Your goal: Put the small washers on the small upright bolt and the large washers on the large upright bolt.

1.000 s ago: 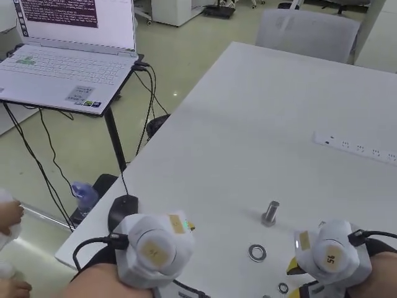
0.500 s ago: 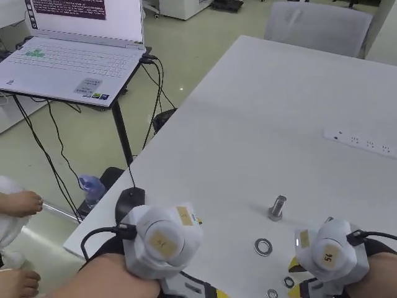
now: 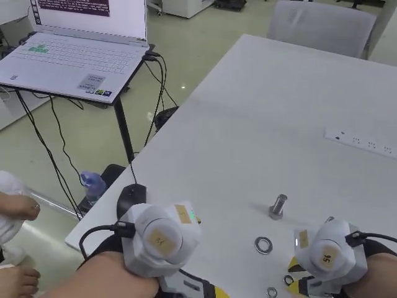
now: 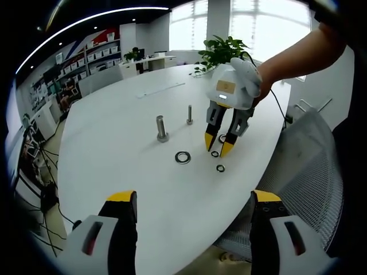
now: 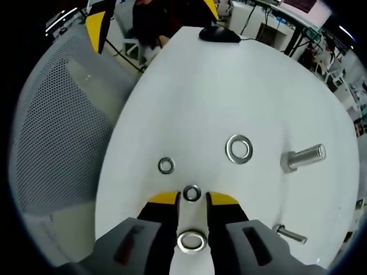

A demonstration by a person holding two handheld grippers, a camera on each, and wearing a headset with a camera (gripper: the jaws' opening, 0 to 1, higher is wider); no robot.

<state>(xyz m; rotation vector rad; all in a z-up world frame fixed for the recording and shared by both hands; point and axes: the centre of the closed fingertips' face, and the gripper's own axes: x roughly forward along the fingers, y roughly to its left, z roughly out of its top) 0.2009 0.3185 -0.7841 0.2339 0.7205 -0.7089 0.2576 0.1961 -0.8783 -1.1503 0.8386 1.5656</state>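
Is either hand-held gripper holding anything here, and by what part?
Left hand-held gripper: open, empty. Right hand-held gripper straddles a washer lying flat on the table; whether its rim is pinched cannot be told.

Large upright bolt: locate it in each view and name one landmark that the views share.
Head view: the large upright bolt stands low, right of centre, just beyond the large washer.
Left gripper view: the bolt stands left of centre, behind the washer.
Right gripper view: the bolt is near the right edge, pointing sideways because the view is rolled.
Shared landmark: the large washer, flat on the table beside the bolt.
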